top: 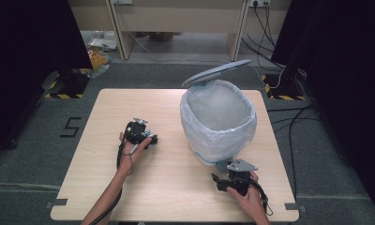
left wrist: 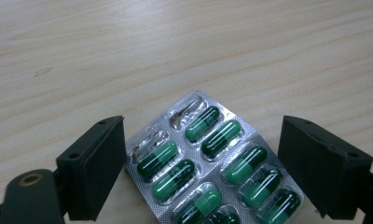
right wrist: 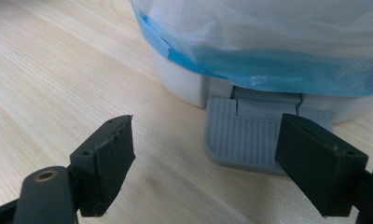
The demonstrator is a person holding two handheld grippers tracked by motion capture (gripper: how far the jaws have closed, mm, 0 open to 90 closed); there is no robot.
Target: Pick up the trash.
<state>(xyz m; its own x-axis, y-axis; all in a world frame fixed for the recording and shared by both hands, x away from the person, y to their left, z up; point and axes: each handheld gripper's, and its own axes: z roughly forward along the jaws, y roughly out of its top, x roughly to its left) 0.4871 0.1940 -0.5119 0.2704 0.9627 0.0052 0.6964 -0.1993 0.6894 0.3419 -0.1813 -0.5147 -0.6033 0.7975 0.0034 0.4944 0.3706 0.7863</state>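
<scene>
A silver blister pack (left wrist: 208, 163) of green capsules lies flat on the wooden table (left wrist: 128, 56); two pockets at its far end are empty. My left gripper (left wrist: 203, 158) hovers over it, open, one jaw on either side of the pack and neither pressing on it. In the high view, the left gripper (top: 146, 138) is left of the bin. A white pedal bin (top: 218, 126) lined with a clear bag stands with its grey lid (top: 217, 71) raised. My right gripper (right wrist: 203, 158) is open and empty just in front of the bin's grey pedal (right wrist: 250, 135), low over the table; in the high view it (top: 218, 180) is near the front right.
The bag's blue hem (right wrist: 268, 65) hangs over the bin wall above the pedal. Bare tabletop (top: 129, 105) stretches left of and behind the left hand. The table's front edge (top: 176, 219) is close to both forearms. Cables (top: 288, 126) trail on the floor at the right.
</scene>
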